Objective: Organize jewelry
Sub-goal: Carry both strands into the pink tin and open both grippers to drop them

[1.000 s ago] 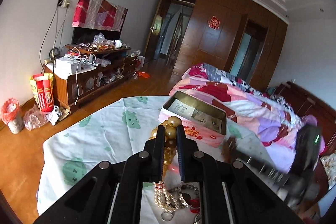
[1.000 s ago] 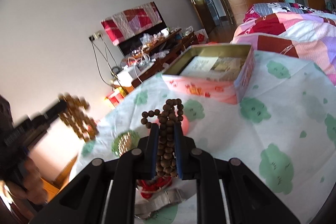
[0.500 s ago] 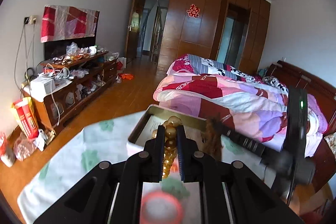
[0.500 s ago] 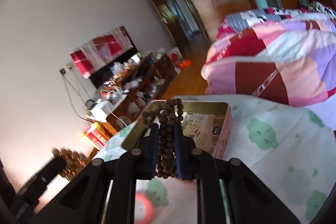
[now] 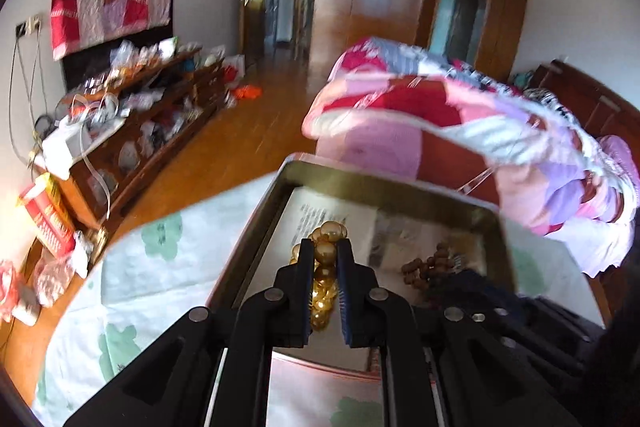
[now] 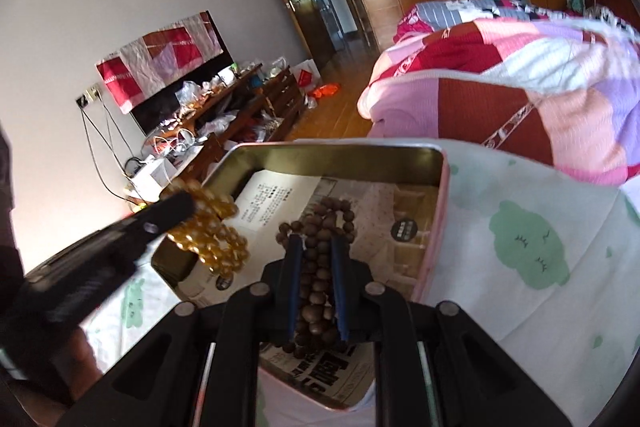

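left gripper (image 5: 325,255) clenched on amber beads (image 5: 325,269) | right gripper (image 6: 315,247) clenched on brown beads (image 6: 320,267) | both over open tin (image 6: 340,157), inside rim

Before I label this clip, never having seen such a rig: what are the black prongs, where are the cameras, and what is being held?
No robot here: a person carries a hand-held gripper in each hand, each with a fisheye camera looking along its two fingers. In the left view, the left hand-held gripper is shut on an amber bead bracelet. In the right view, the right hand-held gripper is shut on a brown wooden bead strand. Both hang over an open tin box lined with printed paper, standing on a cloud-print tablecloth. A quilted bed lies behind.
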Action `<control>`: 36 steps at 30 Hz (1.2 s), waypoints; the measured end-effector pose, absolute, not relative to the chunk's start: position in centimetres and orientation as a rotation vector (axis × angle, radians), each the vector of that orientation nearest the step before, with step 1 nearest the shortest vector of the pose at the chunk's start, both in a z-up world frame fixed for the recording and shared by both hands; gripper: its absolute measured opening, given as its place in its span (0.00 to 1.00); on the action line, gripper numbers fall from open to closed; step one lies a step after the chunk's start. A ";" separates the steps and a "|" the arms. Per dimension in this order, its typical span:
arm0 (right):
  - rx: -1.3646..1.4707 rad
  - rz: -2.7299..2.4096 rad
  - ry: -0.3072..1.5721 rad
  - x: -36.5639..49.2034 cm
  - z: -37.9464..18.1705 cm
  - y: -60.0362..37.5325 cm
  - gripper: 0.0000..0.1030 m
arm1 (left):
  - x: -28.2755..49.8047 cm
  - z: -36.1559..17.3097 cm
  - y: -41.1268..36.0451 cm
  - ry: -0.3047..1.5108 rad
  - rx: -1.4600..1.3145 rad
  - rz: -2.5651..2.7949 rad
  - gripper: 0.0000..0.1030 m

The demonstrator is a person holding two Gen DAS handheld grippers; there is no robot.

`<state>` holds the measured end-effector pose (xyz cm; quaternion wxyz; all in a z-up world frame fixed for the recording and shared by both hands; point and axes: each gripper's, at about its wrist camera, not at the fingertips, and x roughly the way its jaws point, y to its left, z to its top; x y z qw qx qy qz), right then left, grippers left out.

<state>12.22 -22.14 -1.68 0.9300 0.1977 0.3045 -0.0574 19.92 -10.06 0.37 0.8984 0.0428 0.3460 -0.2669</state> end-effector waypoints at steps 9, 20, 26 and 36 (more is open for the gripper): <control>0.313 -0.099 0.627 12.1 -1.5 -21.1 0.36 | 18.5 -2.1 -9.7 0.760 0.273 -0.353 0.12; 0.238 -0.107 0.658 13.2 -1.3 -20.6 0.36 | 16.3 -1.5 -7.8 0.789 0.189 -0.306 0.12; 0.359 -0.052 0.569 10.0 0.7 -22.1 0.48 | 15.0 2.5 -6.0 0.707 0.073 -0.371 0.20; 0.331 -0.056 0.566 2.7 2.3 -21.3 0.60 | 6.8 5.8 0.0 0.565 0.056 -0.373 0.63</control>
